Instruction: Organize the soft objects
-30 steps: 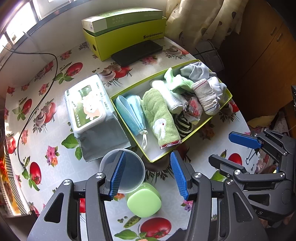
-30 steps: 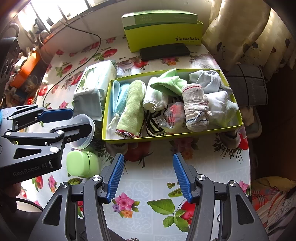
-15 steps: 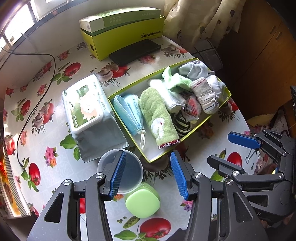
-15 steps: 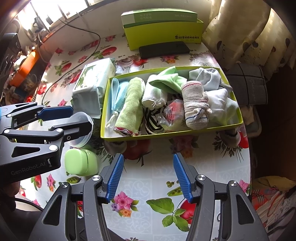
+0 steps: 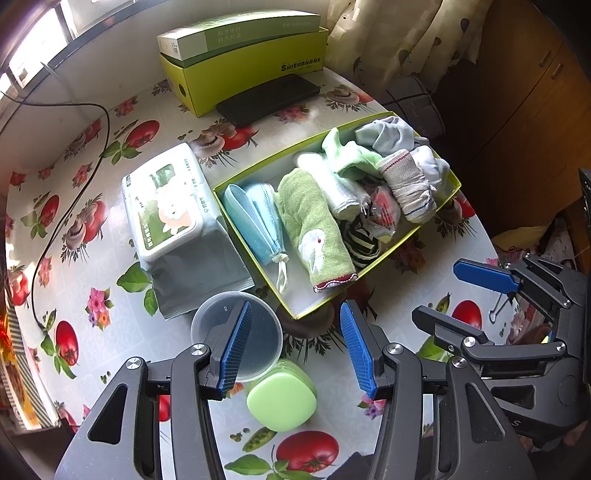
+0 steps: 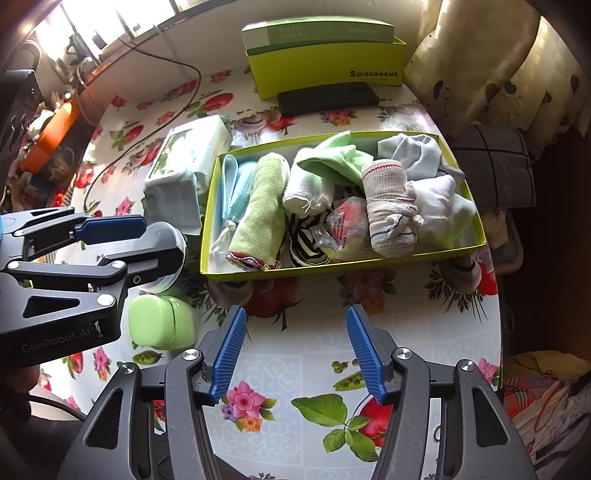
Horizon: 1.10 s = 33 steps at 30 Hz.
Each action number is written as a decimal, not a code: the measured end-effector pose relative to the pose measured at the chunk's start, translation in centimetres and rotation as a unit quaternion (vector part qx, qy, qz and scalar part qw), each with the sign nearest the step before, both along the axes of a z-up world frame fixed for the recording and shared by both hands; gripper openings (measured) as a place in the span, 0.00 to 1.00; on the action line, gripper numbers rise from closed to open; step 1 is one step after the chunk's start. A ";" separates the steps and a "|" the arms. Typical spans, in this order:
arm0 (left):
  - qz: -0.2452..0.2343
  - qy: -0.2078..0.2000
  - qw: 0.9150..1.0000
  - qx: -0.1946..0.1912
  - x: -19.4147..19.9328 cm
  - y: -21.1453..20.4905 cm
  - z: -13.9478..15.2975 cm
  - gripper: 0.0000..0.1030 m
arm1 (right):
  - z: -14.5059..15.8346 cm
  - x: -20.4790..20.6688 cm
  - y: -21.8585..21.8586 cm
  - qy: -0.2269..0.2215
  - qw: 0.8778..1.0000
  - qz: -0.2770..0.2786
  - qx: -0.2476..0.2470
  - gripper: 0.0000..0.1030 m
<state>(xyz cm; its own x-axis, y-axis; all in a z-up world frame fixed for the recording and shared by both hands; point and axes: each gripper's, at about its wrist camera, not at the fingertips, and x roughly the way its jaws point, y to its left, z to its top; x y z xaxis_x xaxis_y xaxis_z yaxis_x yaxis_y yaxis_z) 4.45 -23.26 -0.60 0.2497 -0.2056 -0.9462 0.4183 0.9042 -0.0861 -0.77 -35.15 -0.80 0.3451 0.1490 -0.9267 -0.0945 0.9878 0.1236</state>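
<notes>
- Soft goods sit packed in the shallow green tray, which lies flat on the flowered tablecloth in front of both grippers.
- Along the tray from its left end: blue face masks, a rolled green towel with a red-trimmed end, a white rolled cloth, a light green cloth draped over it, a striped black-and-white piece, a clear bag with something red inside, a knotted beige sock roll, and pale socks bunched at the far right end.
- Right gripper points steeply down at bare tablecloth on the near side of the tray, jaws parted, nothing between the blue pads.
- Left gripper hangs the same way, tipped steeply downward, jaws apart and empty, over the tray's near corner.
- Under its left finger sits a clear plastic cup; touching the cup, a green lidded pot.
- A wet-wipes pack lies just beside the tray's left end.
- Further back, a black phone rests against a yellow-green box, with a green carton on top.
- A black cable trails across the far left of the table.
</notes>
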 end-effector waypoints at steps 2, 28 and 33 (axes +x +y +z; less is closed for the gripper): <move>-0.001 0.001 1.000 0.001 0.0 0.0 0.0 0.50 | 0.0 0.0 0.0 0.000 1.000 0.000 0.000 0.56; -0.012 0.014 1.000 0.006 0.2 -0.9 -0.2 0.50 | -0.9 -0.2 -0.6 0.008 1.000 -0.005 0.010 0.57; -0.014 0.017 1.000 0.010 0.4 -1.1 -0.5 0.50 | -1.3 -0.1 -0.9 0.011 1.000 -0.008 0.013 0.57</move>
<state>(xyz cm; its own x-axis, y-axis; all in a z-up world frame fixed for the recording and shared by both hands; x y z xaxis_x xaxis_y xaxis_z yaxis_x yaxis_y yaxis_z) 4.86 -24.36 -1.11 0.2117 -0.1935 -0.9580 0.4408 0.8937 -0.0831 -0.85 -36.06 -2.06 0.3280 0.1673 -0.9298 -0.0765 0.9857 0.1504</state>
